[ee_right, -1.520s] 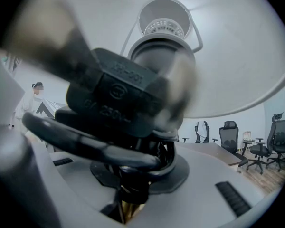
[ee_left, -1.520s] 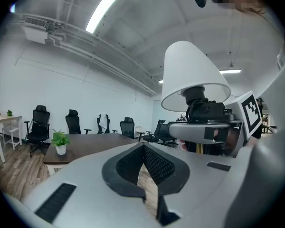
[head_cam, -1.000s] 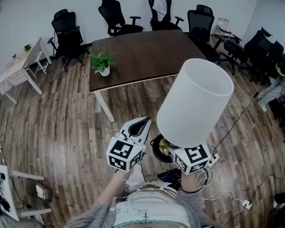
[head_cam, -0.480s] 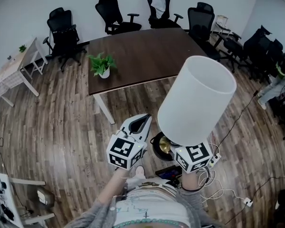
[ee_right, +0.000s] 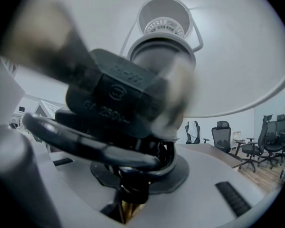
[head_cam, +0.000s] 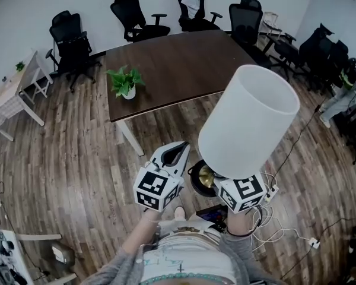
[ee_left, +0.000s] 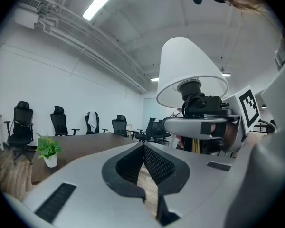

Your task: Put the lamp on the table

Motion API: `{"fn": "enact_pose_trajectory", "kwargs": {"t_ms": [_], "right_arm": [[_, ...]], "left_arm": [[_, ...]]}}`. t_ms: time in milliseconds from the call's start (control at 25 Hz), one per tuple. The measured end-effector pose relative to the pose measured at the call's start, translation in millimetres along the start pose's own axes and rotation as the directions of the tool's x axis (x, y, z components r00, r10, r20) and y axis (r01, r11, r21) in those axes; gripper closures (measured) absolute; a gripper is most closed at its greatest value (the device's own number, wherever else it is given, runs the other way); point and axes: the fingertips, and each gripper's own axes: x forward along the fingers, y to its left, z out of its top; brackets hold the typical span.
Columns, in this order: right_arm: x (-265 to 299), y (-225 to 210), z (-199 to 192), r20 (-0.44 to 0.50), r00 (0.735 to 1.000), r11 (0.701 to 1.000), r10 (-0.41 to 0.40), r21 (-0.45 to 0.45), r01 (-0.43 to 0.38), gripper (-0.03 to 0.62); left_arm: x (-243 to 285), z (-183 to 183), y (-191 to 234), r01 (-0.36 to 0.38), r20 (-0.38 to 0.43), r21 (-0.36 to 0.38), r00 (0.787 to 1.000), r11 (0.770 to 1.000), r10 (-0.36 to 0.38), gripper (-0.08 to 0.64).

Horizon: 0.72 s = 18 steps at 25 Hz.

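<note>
Standing clamped in the right gripper (ee_right: 133, 194), lamp (head_cam: 249, 120), shade above.

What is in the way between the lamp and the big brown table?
Nothing visible. Only bare wooden floor lies between the lamp and the table. A potted plant stands near the table's left edge.

Head view: soft, even room light, colours muted. The white shade of the lamp (head_cam: 249, 122) is the brightest patch, nearly washed out. Straight lines bow strongly toward every edge.

Left gripper view: the ceiling light strip (ee_left: 104, 1), upper left, glares white. The corners are vignetted black.

Right gripper view: dimmer. The plug (ee_right: 116, 101) at centre and everything close to it are out of focus. The chairs (ee_right: 253, 151), lower right, are sharper.
</note>
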Motion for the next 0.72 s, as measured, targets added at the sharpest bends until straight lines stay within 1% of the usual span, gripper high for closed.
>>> {"fn": "enact_pose_trajectory", "kwargs": {"t_ms": [320,480,720], "right_arm": [[9.0,6.7,7.5,-0.003,1.000,1.000,-0.010,-0.009,0.010,0.500],[19.4,5.8,7.7,-0.002,1.000,1.000,0.005,-0.007,-0.005,0.500],[45.3,-0.4,15.3,0.005,0.999,0.999,0.038,-0.012,-0.038,0.500]], "left_arm": [[-7.4,-4.2,16.5,-0.013,-0.005,-0.021,1.000,1.000,0.013,0.549],[-8.1,-7.6,27.7,-0.033,-0.004,-0.031,0.999,0.999,0.033,0.549],[3.2,0.4,50.1,-0.062,0.006,-0.034,0.998,0.997,0.063,0.549]]}}
